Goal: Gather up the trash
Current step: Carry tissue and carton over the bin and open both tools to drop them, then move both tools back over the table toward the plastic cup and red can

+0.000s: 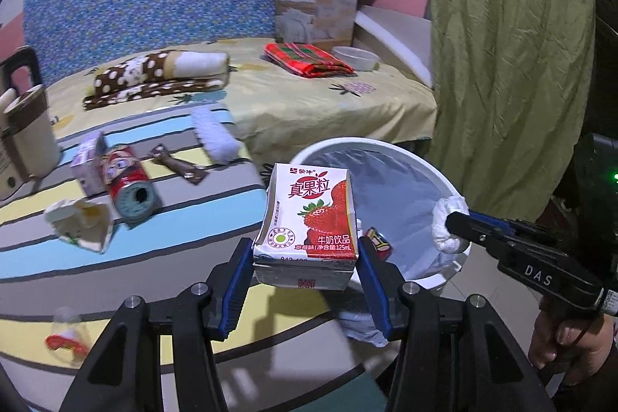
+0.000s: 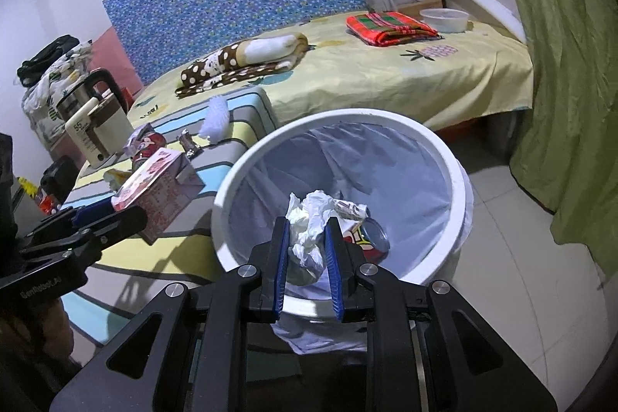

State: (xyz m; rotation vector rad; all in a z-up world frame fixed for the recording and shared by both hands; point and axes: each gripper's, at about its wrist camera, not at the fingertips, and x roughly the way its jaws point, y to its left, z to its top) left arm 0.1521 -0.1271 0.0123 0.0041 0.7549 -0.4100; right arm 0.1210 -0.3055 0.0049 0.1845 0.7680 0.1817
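While each claw grips one item, perhaps five pieces point(image 1: 131, 188) remain.

Both grippers are the same build: black plastic frames with triangular cutouts, silver round screws at the joints, and blue ribbed pads lining the inside of the fingers. The left gripper point(image 1: 305, 250) shows four of those screws in its own camera. The right gripper point(image 2: 308, 238) has white "DAS" lettering on its side, a small white label near the handle and a green light on the black box behind. The right hand point(image 1: 567, 342) is bare skin.
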